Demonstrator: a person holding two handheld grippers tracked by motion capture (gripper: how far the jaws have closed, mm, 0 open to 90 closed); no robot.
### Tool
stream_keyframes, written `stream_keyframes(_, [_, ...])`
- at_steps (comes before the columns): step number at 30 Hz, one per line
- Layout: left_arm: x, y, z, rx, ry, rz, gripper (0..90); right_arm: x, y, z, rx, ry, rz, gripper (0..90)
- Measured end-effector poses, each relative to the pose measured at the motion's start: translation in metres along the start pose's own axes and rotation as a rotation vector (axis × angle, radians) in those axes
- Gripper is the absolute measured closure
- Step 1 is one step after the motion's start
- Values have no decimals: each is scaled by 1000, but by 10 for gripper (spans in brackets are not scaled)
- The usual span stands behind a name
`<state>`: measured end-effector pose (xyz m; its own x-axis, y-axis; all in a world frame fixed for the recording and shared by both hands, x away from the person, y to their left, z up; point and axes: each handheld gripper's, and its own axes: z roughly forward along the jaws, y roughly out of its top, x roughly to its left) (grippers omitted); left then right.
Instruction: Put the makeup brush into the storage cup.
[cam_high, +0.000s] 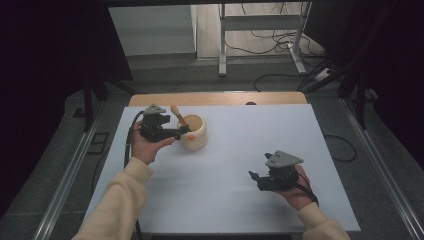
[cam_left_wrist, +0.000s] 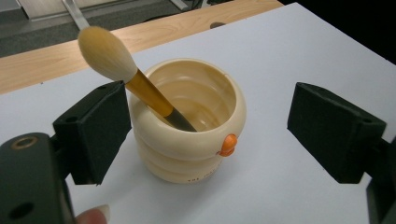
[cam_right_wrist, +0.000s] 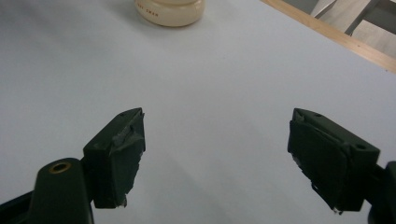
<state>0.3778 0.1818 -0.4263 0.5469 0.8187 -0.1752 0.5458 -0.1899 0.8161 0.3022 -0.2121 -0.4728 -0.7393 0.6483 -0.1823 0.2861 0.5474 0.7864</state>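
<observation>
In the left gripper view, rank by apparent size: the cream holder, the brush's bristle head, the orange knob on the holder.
1. Cream holder, by far the largest.
2. Bristle head of the brush.
3. Orange knob, smallest.
All three sit at similar distance, so the order is safe.

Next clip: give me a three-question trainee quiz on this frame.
1. True or false: the brush stands inside the cream cup with its bristles up.
2. Which gripper is beside the cup: A) the left gripper B) the right gripper?
3. What colour is the small knob on the cup's side?

Key: 1 true; 2 A, jaws open, not gripping the cup; 3 orange.
</observation>
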Motion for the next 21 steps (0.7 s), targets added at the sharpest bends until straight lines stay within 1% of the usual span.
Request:
stream_keyframes(2, [-2,-1,-2,-13,19,16,160,-1,-1,-2,-1,-5,1,198])
stream_keyframes(5, [-7,-3,-5,-4,10,27,163,0,0,-6,-3,-12,0,198])
stream_keyframes(8, [-12,-5,-10,-2,6,54,163,2,0,-8,-7,-14,-2,198])
stream_keyframes(13, [-16,-13,-20,7,-10,65,165,3,0,-10,-12,-15,-3,198])
stream_keyframes(15, [-16,-18,-24,22,-13,72,166,2,0,-10,-13,-16,-2,198])
stream_keyframes(17, [-15,-23,-27,25,-23,64,169,2,0,-10,-11,-17,-1,198])
stream_keyframes(20, [-13,-30,-31,38,-24,62,171,0,0,-10,-12,-20,2,198])
stream_keyframes(21, [-12,-33,-33,35,-21,65,171,0,0,-10,-12,-21,3,198])
